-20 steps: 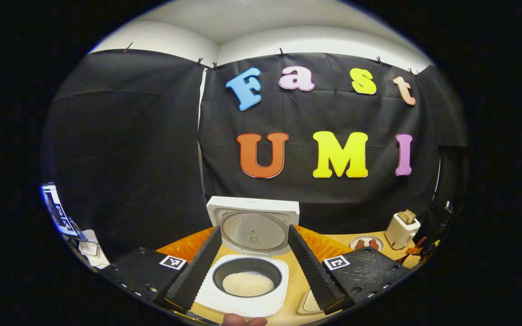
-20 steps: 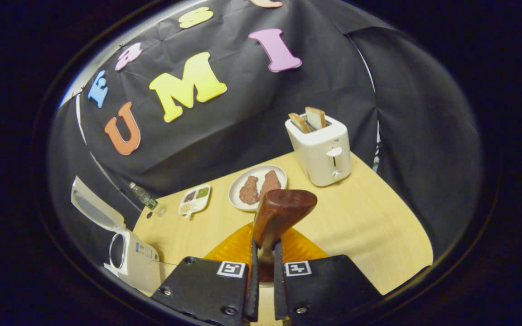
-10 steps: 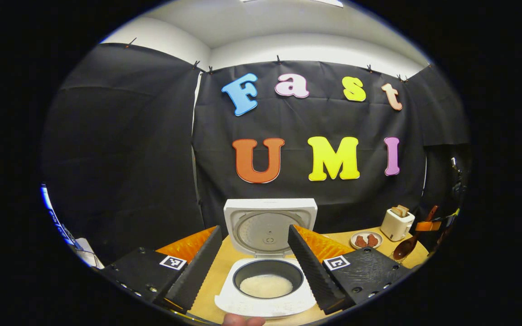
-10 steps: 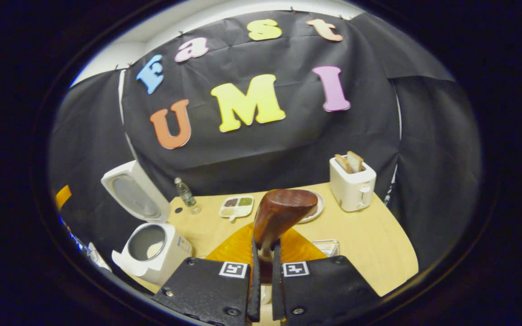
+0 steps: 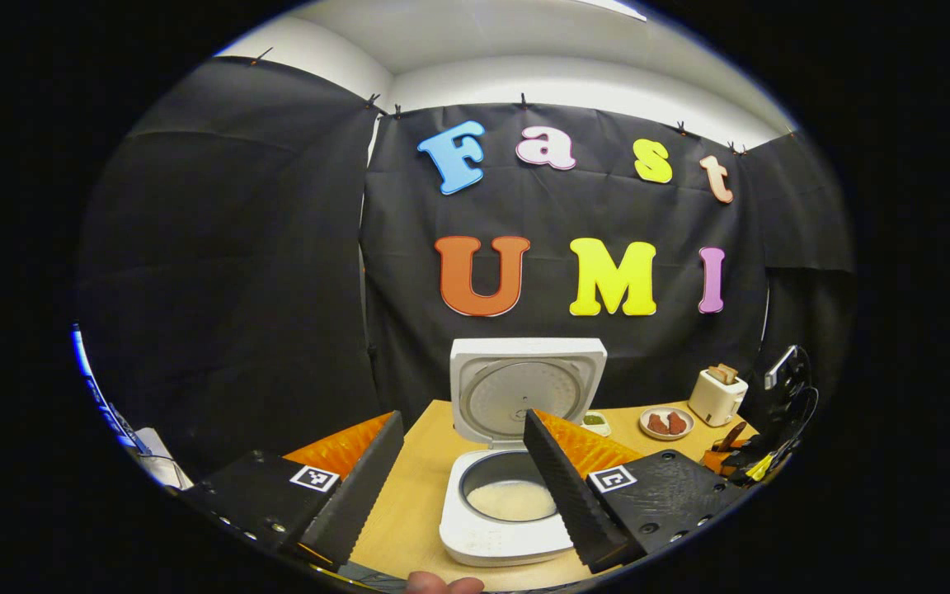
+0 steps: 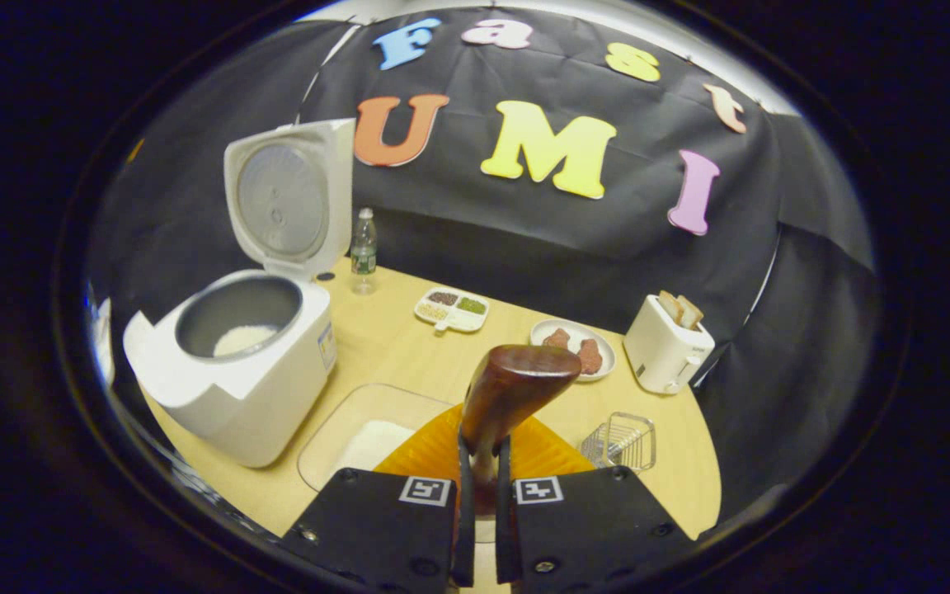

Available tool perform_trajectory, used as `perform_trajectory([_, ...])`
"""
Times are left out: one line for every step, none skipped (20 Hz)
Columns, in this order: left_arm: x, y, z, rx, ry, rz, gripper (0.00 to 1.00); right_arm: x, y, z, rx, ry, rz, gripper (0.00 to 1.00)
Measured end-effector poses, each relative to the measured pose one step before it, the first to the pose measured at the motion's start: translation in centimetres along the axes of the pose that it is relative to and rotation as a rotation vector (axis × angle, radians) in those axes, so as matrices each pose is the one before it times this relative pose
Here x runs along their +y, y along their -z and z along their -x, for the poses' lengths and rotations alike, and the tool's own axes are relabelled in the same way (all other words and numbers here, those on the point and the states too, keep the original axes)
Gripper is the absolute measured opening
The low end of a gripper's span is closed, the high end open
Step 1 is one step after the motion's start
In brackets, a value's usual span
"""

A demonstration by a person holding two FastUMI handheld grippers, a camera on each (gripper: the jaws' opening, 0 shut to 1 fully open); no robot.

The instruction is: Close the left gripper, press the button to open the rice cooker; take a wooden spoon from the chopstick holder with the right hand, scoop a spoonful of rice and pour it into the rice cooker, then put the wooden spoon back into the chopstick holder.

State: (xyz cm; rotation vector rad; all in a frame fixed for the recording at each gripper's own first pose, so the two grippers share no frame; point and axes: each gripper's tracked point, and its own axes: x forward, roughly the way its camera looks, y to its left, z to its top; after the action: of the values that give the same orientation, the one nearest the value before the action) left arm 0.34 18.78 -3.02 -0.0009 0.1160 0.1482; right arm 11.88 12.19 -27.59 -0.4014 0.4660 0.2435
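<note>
both right gripper (image 6: 476, 495) fingers pinch glossy rounded wooden spoon (image 6: 510, 394).

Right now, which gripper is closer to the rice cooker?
Left, I'd judge. The left gripper hovers open just in front of the rice cooker; the right gripper, clamping the wooden spoon, sits farther off to its side.
</note>
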Motion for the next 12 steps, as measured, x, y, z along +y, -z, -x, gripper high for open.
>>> perform_trajectory([0.578,0.643,-0.013,0.01401,-0.01063,-0.00285,0.95,0.498,0.447,-0.412,-0.00210,0.00345,0.04093,0.15])
perform_trajectory([0.469,0.394,-0.091,0.01064,-0.00903,0.00241,0.95,0.243,0.675,-0.368,-0.00153,0.01319,0.02751,0.15])
perform_trajectory([0.469,0.315,0.120,0.01133,-0.00986,0.00709,0.95,0.209,0.648,-0.423,0.00542,0.01880,0.02620,0.15])
perform_trajectory([0.307,0.284,0.097,0.00682,-0.00710,0.01002,0.95,0.245,0.791,-0.473,0.00898,0.01595,0.02739,0.15])
perform_trajectory([0.207,0.089,0.061,0.00386,-0.00312,0.00778,0.94,0.417,0.665,-0.389,0.01293,0.00790,0.02187,0.15])
perform_trajectory([0.272,0.168,0.028,0.00376,-0.00335,0.00197,0.94,0.503,0.297,-0.298,0.00330,-0.00707,-0.00083,0.15])
perform_trajectory([0.287,0.341,0.071,0.00751,-0.00244,-0.00343,0.94,0.650,-0.049,-0.266,0.00315,-0.01666,-0.02468,0.15])
perform_trajectory([0.234,0.287,-0.026,0.00679,-0.00305,-0.00680,0.94,1.344,0.219,-0.188,0.00857,-0.03531,-0.04697,0.15])
perform_trajectory([0.185,0.147,-0.194,0.00801,-0.00229,-0.00583,0.94,0.997,0.049,-0.122,0.01104,-0.03019,-0.05637,0.15])
perform_trajectory([0.169,0.075,-0.034,0.00402,-0.00551,-0.00378,0.94,0.354,-0.118,0.015,0.00937,-0.01799,-0.05545,0.15])
perform_trajectory([0.333,-0.056,0.072,-0.00118,-0.00640,-0.00014,0.94,0.364,-0.126,0.001,0.00807,-0.01778,-0.05564,0.15])
perform_trajectory([0.163,-0.071,0.193,-0.00147,-0.00383,0.00363,0.95,0.455,-0.066,0.021,0.00365,-0.01997,-0.05686,0.15])
